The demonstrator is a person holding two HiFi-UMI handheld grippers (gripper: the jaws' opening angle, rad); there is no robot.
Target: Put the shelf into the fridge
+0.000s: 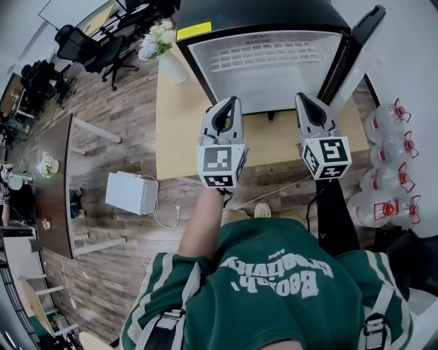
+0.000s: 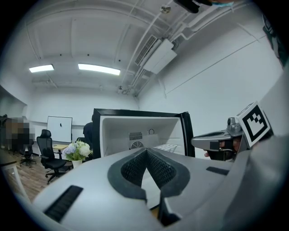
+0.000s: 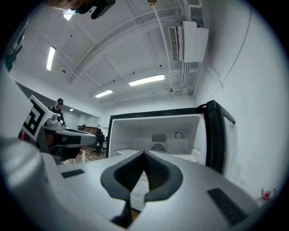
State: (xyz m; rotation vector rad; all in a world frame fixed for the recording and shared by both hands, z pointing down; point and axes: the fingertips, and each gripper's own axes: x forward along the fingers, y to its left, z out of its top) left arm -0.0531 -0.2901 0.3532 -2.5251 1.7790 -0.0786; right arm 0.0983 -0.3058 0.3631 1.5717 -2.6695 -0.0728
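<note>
In front of the open fridge (image 1: 260, 17), which stands on a table (image 1: 179, 137), the left gripper (image 1: 228, 104) and right gripper (image 1: 305, 100) hover side by side, pointing level at it. Each has its jaws pressed together on nothing. The white wire shelf (image 1: 274, 56) lies inside the fridge.

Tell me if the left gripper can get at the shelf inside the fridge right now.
Probably yes. The fridge door stands open, and nothing shows between the left gripper and the shelf inside. Its jaws are shut and empty, so they must open first.
</note>
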